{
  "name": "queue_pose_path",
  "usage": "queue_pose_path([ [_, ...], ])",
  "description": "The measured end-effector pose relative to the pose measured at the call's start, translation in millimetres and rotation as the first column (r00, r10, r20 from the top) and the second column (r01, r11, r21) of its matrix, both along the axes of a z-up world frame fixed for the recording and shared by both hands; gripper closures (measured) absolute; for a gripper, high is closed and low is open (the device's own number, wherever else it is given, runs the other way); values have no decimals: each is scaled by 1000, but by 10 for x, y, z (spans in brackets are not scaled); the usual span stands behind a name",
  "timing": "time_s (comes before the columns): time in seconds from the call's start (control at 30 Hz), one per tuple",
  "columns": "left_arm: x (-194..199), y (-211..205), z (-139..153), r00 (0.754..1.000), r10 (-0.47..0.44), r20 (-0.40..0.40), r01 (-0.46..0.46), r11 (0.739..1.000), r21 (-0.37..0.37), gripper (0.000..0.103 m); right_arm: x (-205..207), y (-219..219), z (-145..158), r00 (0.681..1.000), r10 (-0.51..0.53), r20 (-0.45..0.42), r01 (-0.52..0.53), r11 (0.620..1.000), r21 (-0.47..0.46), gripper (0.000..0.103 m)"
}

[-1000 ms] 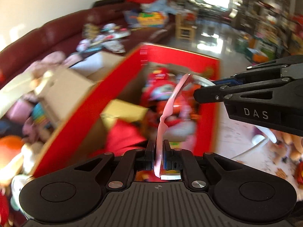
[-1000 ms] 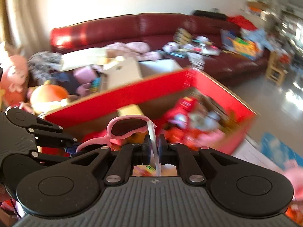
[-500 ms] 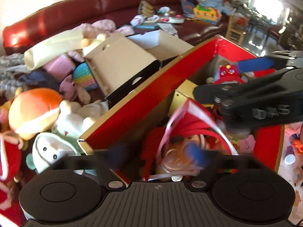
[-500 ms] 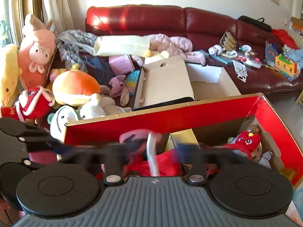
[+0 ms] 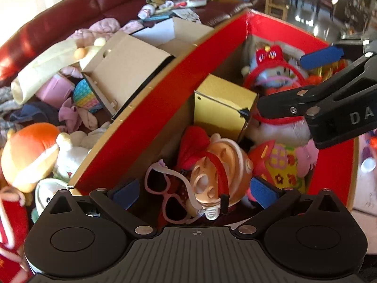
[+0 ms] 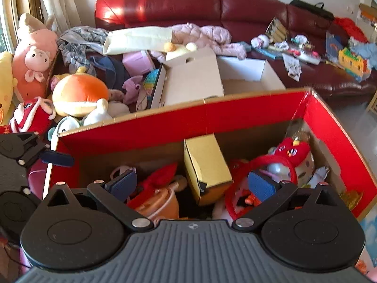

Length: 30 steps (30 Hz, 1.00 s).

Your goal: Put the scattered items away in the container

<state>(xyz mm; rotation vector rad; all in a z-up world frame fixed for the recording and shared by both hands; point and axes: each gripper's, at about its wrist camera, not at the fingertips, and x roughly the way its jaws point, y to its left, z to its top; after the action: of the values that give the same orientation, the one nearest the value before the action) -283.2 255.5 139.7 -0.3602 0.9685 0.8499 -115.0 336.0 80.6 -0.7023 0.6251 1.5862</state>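
Observation:
The red cardboard box [image 5: 150, 122] holds toys, and it also shows in the right wrist view [image 6: 165, 127]. Pink heart-shaped sunglasses [image 5: 165, 193] lie inside it, loose, beside an orange round toy [image 5: 212, 174]. My left gripper [image 5: 193, 191] is open just above them, holding nothing. My right gripper [image 6: 190, 184] is open over the box, empty; it shows in the left wrist view [image 5: 329, 108] at the right. A gold box [image 6: 205, 162] stands in the middle of the red box.
A red plush toy [image 6: 289, 153] lies in the box's right part. Outside the box lie an open white carton [image 6: 195, 80], an orange plush [image 6: 80, 94], other soft toys and clothes. A dark red sofa [image 6: 188, 4] runs along the back.
Both grippers were shut on the pink sunglasses; both have opened and the sunglasses have dropped into the red box. The views have swung toward the sofa side.

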Motion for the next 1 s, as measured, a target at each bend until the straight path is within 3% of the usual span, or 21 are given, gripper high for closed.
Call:
queue_pose_path([
  [0.3,175,-50,-95,987,-33,-160,47,995,86,0,-94,-66,-58,993,99,63,-95,993,-70,2],
  [0.47,149,37,-123,987,-47,-156,50,999,20,0,-118,-115,-73,986,133,100,-124,988,-93,2],
  [0.6,144,37,-97,979,-121,-162,125,992,13,0,-121,-136,-107,982,153,110,-139,982,-125,2],
  [0.77,127,82,-64,953,-213,-215,224,974,32,0,-207,-201,-152,963,228,143,-202,963,-177,2],
  [0.87,117,122,-101,937,-272,-219,277,961,-7,0,-303,-228,-209,948,282,151,-247,945,-212,2],
  [1.0,153,58,-191,892,-375,-253,378,925,-39,0,-471,-259,-304,916,366,166,-315,910,-271,2],
])
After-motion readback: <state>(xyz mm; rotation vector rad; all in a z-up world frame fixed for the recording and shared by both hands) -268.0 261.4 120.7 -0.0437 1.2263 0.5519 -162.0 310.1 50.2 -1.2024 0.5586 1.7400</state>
